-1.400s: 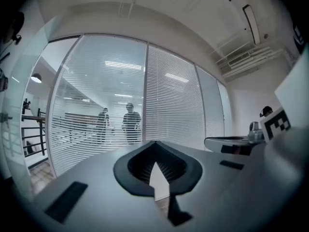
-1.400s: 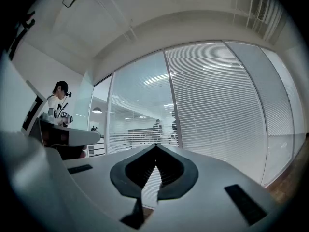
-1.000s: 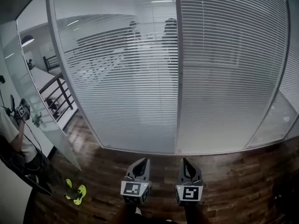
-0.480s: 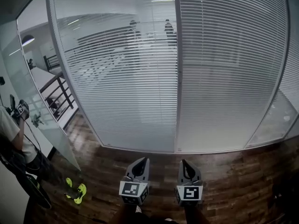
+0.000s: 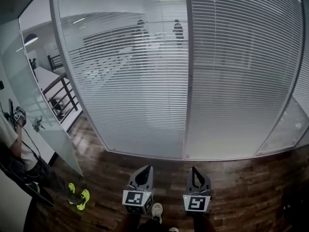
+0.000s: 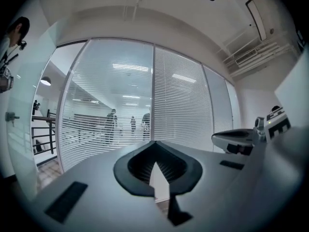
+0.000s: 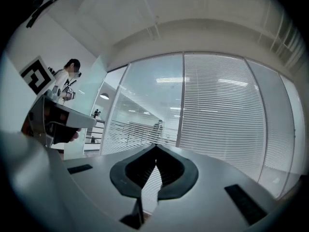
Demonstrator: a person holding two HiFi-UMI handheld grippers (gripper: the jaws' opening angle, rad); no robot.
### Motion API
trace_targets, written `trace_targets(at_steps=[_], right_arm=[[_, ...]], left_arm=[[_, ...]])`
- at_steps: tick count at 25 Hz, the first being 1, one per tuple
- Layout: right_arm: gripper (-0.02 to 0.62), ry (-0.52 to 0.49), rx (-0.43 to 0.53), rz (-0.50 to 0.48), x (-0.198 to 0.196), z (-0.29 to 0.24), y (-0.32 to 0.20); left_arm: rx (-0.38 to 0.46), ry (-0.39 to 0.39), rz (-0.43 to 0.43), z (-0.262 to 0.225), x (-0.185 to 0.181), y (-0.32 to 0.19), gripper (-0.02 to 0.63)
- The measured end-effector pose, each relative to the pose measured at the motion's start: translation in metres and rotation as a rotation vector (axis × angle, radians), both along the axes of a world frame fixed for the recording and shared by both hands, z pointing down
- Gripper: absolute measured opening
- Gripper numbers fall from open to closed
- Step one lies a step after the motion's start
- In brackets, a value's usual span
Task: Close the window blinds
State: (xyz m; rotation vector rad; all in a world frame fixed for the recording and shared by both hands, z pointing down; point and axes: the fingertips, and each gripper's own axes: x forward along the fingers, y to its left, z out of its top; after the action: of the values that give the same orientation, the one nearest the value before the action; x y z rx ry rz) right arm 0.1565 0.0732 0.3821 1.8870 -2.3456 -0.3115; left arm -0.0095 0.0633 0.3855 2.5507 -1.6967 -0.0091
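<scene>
White slatted blinds hang behind a curved glass wall. The left panel's blinds have slats open enough to show the room behind; the right panel's blinds look denser. A grey post divides them. My left gripper and right gripper are side by side low in the head view, pointing at the wall's base, well short of the glass. Both are shut and hold nothing. In the left gripper view the left gripper faces the blinds. The right gripper faces the blinds too.
Dark wooden floor runs up to the glass. A person with a device stands at the far left beside a glass panel. Yellow-green shoes lie on the floor. A black railing and two figures show behind the glass.
The dark figure seen through the glass beside the post has grown smaller and farther off. The head view has shifted slightly, and a shoe now shows at the bottom edge. Both grippers stay shut, hardly moved.
</scene>
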Motion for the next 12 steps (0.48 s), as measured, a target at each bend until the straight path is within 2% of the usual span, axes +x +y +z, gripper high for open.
trace_targets(at_steps=[3,7,12], right_arm=[[0.003,0.007,0.008,0.024,-0.002,0.001,-0.021],[0.003,0.071,0.02,0.044,-0.004,0.006,-0.049],[0.003,0.043,0.013,0.042,-0.009,0.005,-0.08]], left_arm=[[-0.007,-0.007,-0.001,0.004,-0.009,-0.021,0.0],[-0.024,-0.008,-0.029,0.011,-0.014,-0.051,0.0],[-0.002,-0.006,0.002,0.01,-0.01,-0.086,0.0]])
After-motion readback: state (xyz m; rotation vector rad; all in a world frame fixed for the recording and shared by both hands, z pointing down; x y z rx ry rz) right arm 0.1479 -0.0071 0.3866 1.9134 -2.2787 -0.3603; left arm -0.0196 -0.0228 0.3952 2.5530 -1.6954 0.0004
